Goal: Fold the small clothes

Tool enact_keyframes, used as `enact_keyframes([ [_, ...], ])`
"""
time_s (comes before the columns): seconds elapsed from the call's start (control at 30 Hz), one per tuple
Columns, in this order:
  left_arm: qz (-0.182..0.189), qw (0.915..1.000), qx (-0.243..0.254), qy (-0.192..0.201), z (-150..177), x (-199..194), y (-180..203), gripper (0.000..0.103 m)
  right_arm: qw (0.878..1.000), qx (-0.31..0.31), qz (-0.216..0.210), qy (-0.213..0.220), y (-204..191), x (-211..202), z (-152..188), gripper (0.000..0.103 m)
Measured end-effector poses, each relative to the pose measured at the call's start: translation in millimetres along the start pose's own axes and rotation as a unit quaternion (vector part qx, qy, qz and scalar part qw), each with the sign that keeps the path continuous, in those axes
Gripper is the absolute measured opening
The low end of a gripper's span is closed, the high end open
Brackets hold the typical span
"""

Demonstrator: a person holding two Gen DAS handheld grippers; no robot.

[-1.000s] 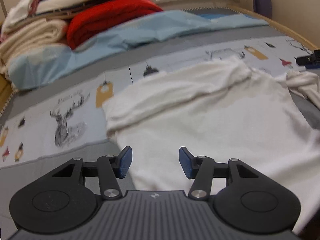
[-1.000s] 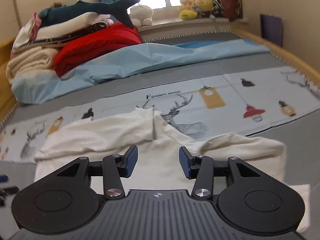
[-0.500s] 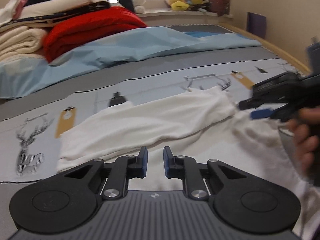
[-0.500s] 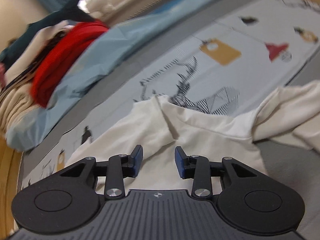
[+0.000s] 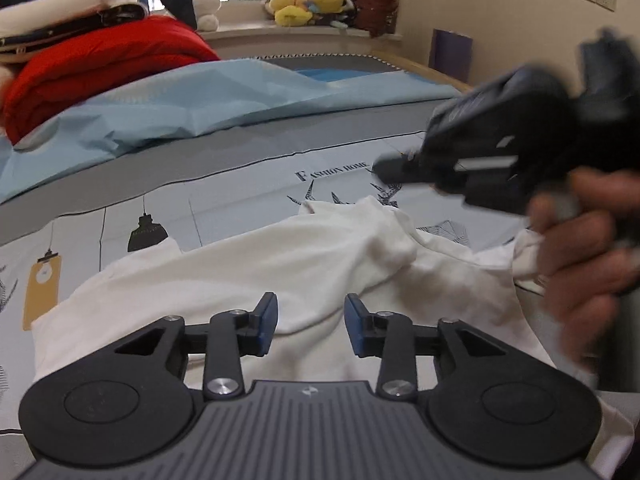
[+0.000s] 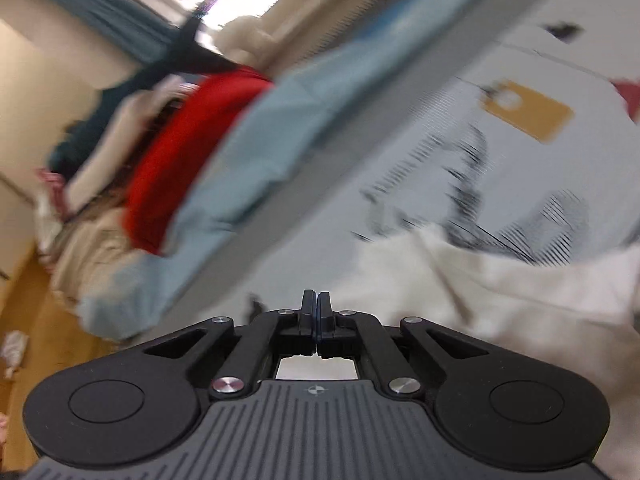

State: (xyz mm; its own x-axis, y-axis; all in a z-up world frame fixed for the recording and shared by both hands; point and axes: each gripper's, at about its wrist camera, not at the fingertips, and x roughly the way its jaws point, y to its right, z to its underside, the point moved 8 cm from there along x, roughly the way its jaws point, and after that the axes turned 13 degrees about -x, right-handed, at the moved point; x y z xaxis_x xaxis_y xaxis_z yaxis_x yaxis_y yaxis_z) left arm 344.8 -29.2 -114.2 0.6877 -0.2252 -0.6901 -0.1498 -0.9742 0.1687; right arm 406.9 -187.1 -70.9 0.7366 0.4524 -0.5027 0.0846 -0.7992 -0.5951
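Observation:
A small white shirt [image 5: 280,264] lies spread on the printed bed sheet, one sleeve folded across it. My left gripper [image 5: 311,322] is open just above the shirt's near part, with nothing between its jaws. My right gripper [image 6: 316,312] has its jaws pressed together, tilted and blurred, over the left edge of the white shirt [image 6: 500,300]; no cloth shows between the pads. It also shows in the left wrist view [image 5: 500,152], held in a hand at the right, above the shirt's collar end.
A light blue sheet [image 5: 200,96] lies bunched behind the shirt. A red blanket [image 5: 92,68] and stacked bedding sit at the back left. Plush toys [image 5: 308,0] line the windowsill. The bed's wooden rim [image 5: 424,70] runs along the right.
My left gripper opened wider after narrowing half a second ago. My right gripper closed its jaws, swung left and tilted, coming close in the left view.

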Motion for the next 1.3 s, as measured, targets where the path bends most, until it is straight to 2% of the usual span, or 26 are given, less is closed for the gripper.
enact_keyframes([
  [0.07,-0.003,1.0,-0.001,-0.007,-0.7,10.7,1.5,0.041,1.0,-0.006,-0.014,0.008,-10.3,-8.0,-7.0,0.0],
  [0.1,-0.007,0.9999,0.001,-0.012,-0.5,15.7,3.3,0.041,1.0,-0.009,-0.005,0.008,-9.4,-10.5,-8.9,0.0],
  [0.17,-0.026,0.9993,0.003,-0.025,1.4,22.5,1.3,0.041,0.999,-0.007,0.039,-0.007,5.8,-10.4,-4.8,0.003],
  [0.23,-0.017,0.9994,-0.012,-0.027,-0.2,25.6,-0.4,0.041,0.995,0.005,0.093,-0.03,32.4,-4.1,5.5,0.009],
  [0.3,-0.011,0.9993,-0.02,-0.029,-1.5,27.8,-0.7,0.041,0.991,0.009,0.126,-0.053,57.0,6.0,16.8,0.024],
  [0.33,-0.009,0.9994,-0.021,-0.027,-2.0,28.0,-0.7,0.041,0.989,0.017,0.132,-0.064,64.4,9.7,22.3,0.027],
  [0.4,-0.005,0.9994,-0.02,-0.028,-2.0,29.1,0.3,0.041,0.989,0.04,0.116,-0.08,71.5,18.0,31.8,0.028],
  [0.47,0.001,0.9993,-0.021,-0.03,-1.8,30.6,1.5,0.041,0.99,0.056,0.094,-0.085,71.7,23.3,37.2,0.029],
  [0.57,0.015,0.9991,-0.022,-0.032,-0.7,31.9,6.3,0.041,0.991,0.049,0.09,-0.08,65.6,29.7,37.1,0.026],
  [0.6,0.021,0.9991,-0.019,-0.032,0.0,32.1,8.7,0.041,0.992,0.046,0.092,-0.074,64.2,29.7,35.8,0.012],
  [0.63,0.027,0.999,-0.017,-0.031,0.7,32.3,11.4,0.041,0.993,0.041,0.091,-0.067,63.5,29.6,33.7,0.003],
  [0.67,0.031,0.9989,-0.015,-0.031,1.1,32.5,13.8,0.041,0.993,0.036,0.09,-0.06,62.8,29.9,31.1,0.003],
  [0.77,0.045,0.9985,-0.02,-0.026,0.8,34.4,19.4,0.041,0.998,0.033,0.05,-0.036,47.7,27.8,18.4,0.003],
  [0.87,0.035,0.9989,-0.026,-0.015,-3.8,36.7,18.3,0.041,1.0,0.014,-0.007,-0.02,22.1,18.7,4.4,0.003],
  [1.03,0.023,0.9983,-0.052,0.012,-18.9,32.4,4.3,0.04,0.993,-0.017,-0.113,-0.021,-26.3,7.3,-7.4,0.003],
  [1.07,0.021,0.998,-0.058,0.015,-21.9,31.1,0.3,0.038,0.991,-0.026,-0.126,-0.025,-33.8,6.3,-7.9,0.003],
  [1.13,0.011,0.9974,-0.069,0.018,-27.6,28.0,-9.8,0.021,0.987,-0.042,-0.15,-0.031,-47.1,5.5,-9.2,0.003],
  [1.17,0.0,0.9971,-0.073,0.022,-30.1,26.0,-16.6,0.009,0.985,-0.046,-0.163,-0.036,-52.0,5.5,-8.8,0.003],
  [1.3,-0.039,0.9942,-0.091,0.042,-41.1,10.2,-55.3,0.005,0.979,-0.066,-0.186,-0.048,-65.4,7.5,-6.6,0.004],
])
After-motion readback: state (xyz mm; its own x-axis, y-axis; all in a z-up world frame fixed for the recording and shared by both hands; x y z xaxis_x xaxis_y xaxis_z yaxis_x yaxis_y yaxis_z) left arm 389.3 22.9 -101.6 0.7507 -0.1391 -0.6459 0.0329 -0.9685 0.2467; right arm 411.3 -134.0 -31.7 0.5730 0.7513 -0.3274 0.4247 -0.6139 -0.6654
